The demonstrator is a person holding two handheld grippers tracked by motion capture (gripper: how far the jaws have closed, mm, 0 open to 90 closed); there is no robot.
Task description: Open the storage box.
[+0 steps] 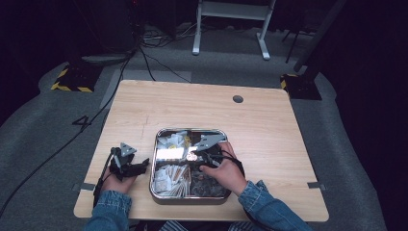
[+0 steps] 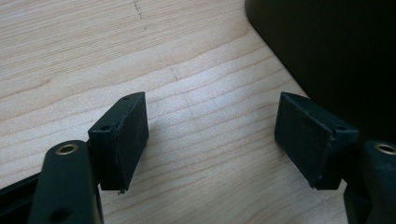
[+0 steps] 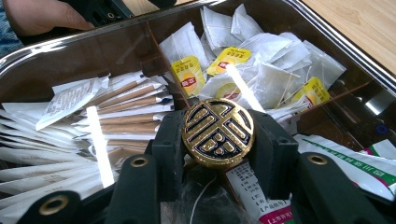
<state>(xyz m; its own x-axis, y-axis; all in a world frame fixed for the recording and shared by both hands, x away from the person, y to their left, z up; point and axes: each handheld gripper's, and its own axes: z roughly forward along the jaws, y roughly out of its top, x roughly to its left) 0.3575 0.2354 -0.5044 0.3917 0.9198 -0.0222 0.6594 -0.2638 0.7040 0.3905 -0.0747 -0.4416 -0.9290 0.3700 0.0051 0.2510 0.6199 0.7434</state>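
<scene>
1. We saw the right hand-held gripper [image 3: 218, 140] closed on a round gold-and-black medallion [image 3: 218, 132], its two black jaws pressing the disc from either side.
2. The medallion sat upright between the jaws, above the metal tray [image 3: 56, 51], over the place where its dividers meet.
3. From the high view, we found the right hand-held gripper [image 1: 195, 156] reaching into the middle of the tray [image 1: 153, 159], which lay on the wooden table [image 1: 260, 125] in front of the person.
4. Beyond the medallion we noted a compartment of white tea bags with yellow tags [image 3: 261, 65]; beside it, another held long paper sachets [image 3: 116, 107] in a loose stack.
5. We observed printed packets [image 3: 364, 163] in the compartment at the right of the right gripper view.
6. The left hand-held gripper [image 2: 212, 135] rested with its jaws wide apart and nothing between them, over bare table [image 2: 93, 46].
7. In the high view, we placed that left hand-held gripper [image 1: 139, 166] just beside the tray's left wall.
</scene>
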